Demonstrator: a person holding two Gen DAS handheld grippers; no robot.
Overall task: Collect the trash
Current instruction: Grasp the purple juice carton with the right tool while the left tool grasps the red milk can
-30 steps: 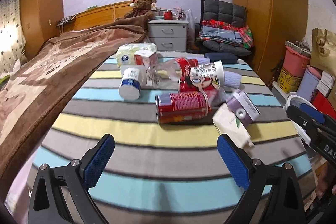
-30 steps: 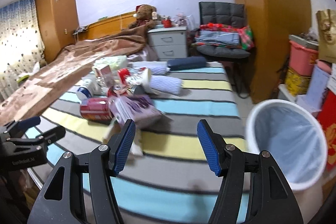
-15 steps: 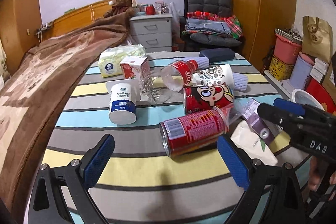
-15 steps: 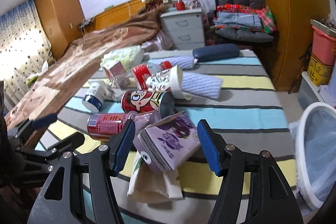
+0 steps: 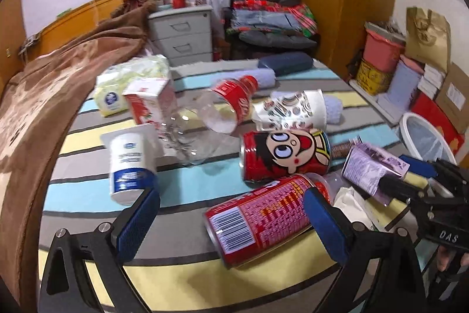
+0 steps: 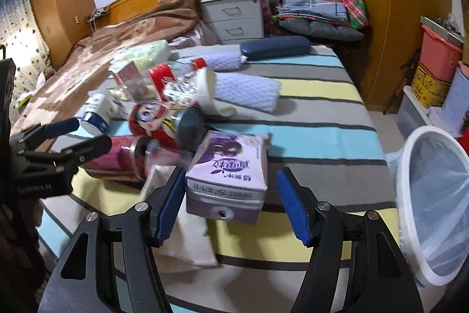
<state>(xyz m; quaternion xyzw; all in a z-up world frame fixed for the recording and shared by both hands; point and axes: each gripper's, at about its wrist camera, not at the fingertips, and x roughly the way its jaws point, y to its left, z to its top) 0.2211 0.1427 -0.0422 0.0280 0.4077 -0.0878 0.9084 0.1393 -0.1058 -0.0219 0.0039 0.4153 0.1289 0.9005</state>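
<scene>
Trash lies heaped on a striped bed cover [image 5: 181, 277]. A red can [image 5: 258, 222] lies on its side between the open fingers of my left gripper [image 5: 231, 225]. A purple carton [image 6: 231, 166] sits between the blue pads of my right gripper [image 6: 231, 204], which is open with a gap on the right side. Under the carton lies a white pouch [image 6: 187, 233]. Behind are a cartoon can [image 5: 287, 154], a paper cup [image 5: 293, 110], a clear bottle [image 5: 211, 113] and a white pot [image 5: 129, 163]. A lined white bin [image 6: 433, 195] stands off the bed's right edge.
A brown blanket [image 5: 35, 96] covers the bed's left side. A tissue pack [image 5: 132, 78], a red-white carton [image 5: 152, 101], rolled towels [image 6: 243, 87] and a dark case [image 6: 275, 47] lie further back. Boxes and a pink tub [image 5: 384, 49] line the right wall.
Both grippers have moved forward and down toward the pile. The red can now lies between my left fingers, and the purple carton sits deeper between my right ones. Both stay open.
</scene>
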